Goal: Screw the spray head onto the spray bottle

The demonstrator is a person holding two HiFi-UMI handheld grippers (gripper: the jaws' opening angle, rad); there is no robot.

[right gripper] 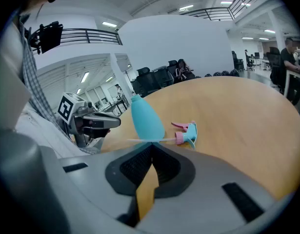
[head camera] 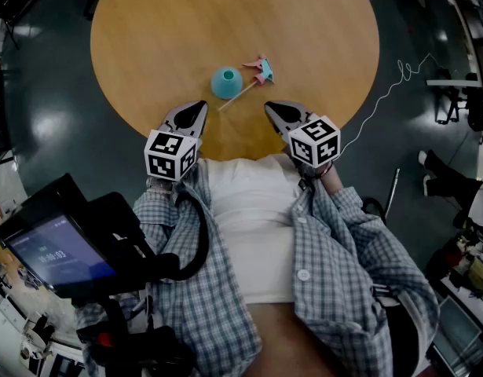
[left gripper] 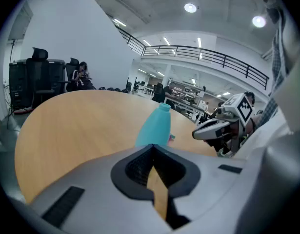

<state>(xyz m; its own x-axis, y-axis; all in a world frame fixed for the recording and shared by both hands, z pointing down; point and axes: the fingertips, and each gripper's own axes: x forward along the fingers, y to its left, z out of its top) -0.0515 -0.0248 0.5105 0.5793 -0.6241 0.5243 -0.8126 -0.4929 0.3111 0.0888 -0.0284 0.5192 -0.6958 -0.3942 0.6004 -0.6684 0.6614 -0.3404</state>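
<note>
I hold both grippers, left gripper (head camera: 195, 113) and right gripper (head camera: 276, 112), clenched empty at the tabletop's (head camera: 147, 38) near edge, spray bottle (head camera: 226, 82) upright beside the spray head (head camera: 259, 69).

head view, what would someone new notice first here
The teal spray bottle stands upright on the round wooden table, near the person's edge. The pink-and-blue spray head lies beside it on the right gripper's side, not screwed on. Nearer the person, the left gripper and right gripper, each carrying a marker cube, point at the pair with jaws shut and empty.
</note>
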